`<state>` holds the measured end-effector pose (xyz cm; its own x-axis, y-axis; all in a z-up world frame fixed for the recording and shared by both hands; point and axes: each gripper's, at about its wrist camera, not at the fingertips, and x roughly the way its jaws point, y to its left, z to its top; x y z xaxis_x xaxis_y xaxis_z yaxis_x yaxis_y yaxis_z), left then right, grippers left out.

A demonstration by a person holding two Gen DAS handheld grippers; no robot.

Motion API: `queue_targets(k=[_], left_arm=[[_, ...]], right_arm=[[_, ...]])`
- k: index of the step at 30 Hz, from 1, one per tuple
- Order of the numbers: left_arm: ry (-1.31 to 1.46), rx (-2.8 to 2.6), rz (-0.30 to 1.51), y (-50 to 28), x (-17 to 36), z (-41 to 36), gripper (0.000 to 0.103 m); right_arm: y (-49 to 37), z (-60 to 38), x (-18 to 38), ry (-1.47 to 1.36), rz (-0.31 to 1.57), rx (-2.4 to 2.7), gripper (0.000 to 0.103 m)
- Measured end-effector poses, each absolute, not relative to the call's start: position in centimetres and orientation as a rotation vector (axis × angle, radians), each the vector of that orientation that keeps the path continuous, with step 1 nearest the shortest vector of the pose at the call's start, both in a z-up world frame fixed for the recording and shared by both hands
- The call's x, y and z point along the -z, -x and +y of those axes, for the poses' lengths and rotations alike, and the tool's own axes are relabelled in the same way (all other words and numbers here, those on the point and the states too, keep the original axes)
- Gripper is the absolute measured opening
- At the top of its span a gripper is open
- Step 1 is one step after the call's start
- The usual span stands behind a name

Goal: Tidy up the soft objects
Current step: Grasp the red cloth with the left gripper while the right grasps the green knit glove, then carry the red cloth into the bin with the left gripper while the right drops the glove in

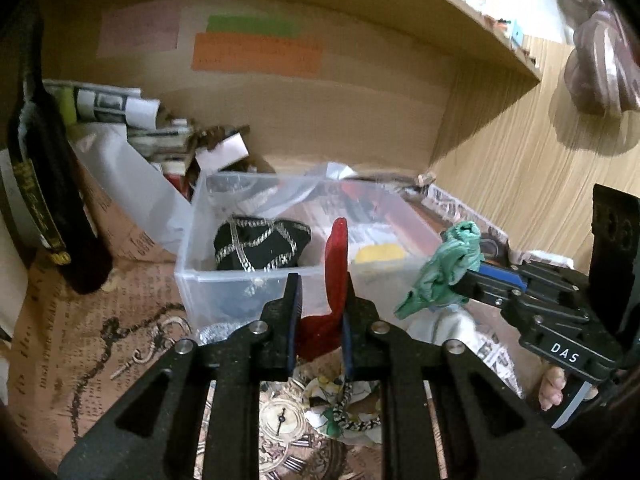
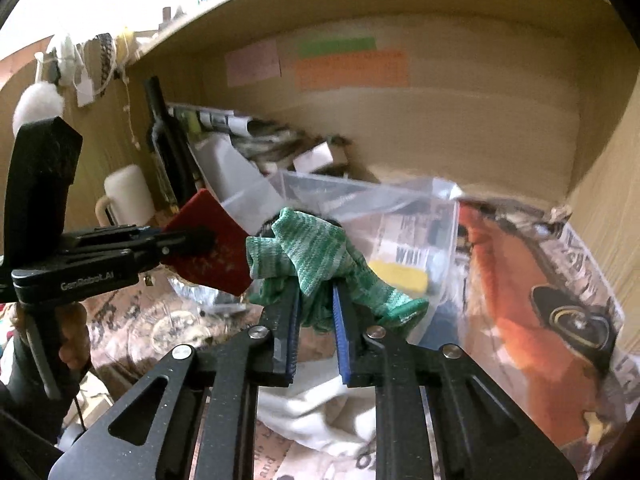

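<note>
Under the shelf, in the left wrist view, my left tool is clamped on a red cloth, which stands up between the pads and bunches below them. Just beyond it sits a clear bin, its near rim close to my fingertips; a black pouch with silver chains and something yellow lie inside. A dark bottle crowds the left edge. To the right my right tool reaches in sideways, gripping a green cloth above the bin's right corner. The two cloths are near each other but apart. On the papered worktop there is bare room left of the bin.

From the right wrist view, my right tool pinches the green cloth, which spills over both pads. My left tool enters from the left holding the red cloth, whose edge is just beside the green. White fabric lies under my fingers. The cubby's side wall closes off the right.
</note>
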<state>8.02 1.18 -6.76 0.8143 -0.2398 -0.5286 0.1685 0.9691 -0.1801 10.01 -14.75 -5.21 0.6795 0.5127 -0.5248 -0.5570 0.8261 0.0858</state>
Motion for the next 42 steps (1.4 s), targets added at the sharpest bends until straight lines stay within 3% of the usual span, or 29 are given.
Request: queue_targets(k=[15,23,25,27,30,33,40,42], left_arm=[[0.152,0.180,0.442,-9.8,1.4,2.8,0.017],[0.144,0.126,0.463,-12.8,2.3,3.1,0.017],[0.148,0.120,0.466,-13.7,2.7,3.4,0.017],[0.150,0.111,0.479,-14.5,3.1,3.6,0.017],[0.142,0.095,0.497,-15.3,3.8,3.5,0.017],[0.131,0.085,0.522,-16.2,4.7,3.3,0.017],[0.081,0.074,0.614,-18.3,7.2,2.1,0.017],[0.071,0.081,0.629,-18.6,7.5,1.8,0.017]], right_arm=[[-11.8,-15.3,1.4,0.061,0.411,-0.556,0.014],[-13.7,-15.5,3.4,0.032,0.509,-0.553,0.014],[-13.2,-15.9,3.8,0.026,0.529,-0.554,0.020],[-12.6,-16.0,3.9,0.028,0.535,-0.542,0.049],[-11.3,-16.1,4.2,0.040,0.527,-0.524,0.077],[-10.9,-15.7,5.1,0.054,0.555,-0.516,0.088],[-11.8,-14.8,7.9,0.077,0.645,-0.514,0.087],[-12.0,-14.8,8.3,0.082,0.660,-0.521,0.068]])
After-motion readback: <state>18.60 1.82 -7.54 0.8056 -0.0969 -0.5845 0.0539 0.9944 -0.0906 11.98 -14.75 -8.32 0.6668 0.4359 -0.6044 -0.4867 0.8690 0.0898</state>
